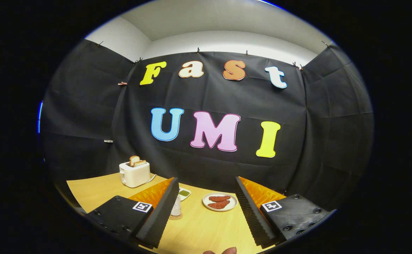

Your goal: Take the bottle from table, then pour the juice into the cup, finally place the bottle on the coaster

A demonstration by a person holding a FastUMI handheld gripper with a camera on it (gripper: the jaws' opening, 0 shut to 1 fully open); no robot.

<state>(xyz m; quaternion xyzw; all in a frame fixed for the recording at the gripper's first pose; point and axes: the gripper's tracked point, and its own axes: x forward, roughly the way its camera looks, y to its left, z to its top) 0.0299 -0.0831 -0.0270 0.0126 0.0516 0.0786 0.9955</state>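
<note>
Fingertips [227,251] sit nearest, below the tongs [206,201], spread wide and empty. An upright white cup [176,208] on its coaster [175,217] hugs the left finger at ten o'clock.

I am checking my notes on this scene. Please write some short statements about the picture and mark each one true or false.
1. The gripper is open, nothing between its fingers. True.
2. The toaster holds bread slices. True.
3. The plate holds green food. False: it holds reddish-brown pieces.
4. The cup lies on its side. False: it stands upright on a coaster, beside one finger.
5. The gripper holds the bottle. False: it holds nothing.
</note>
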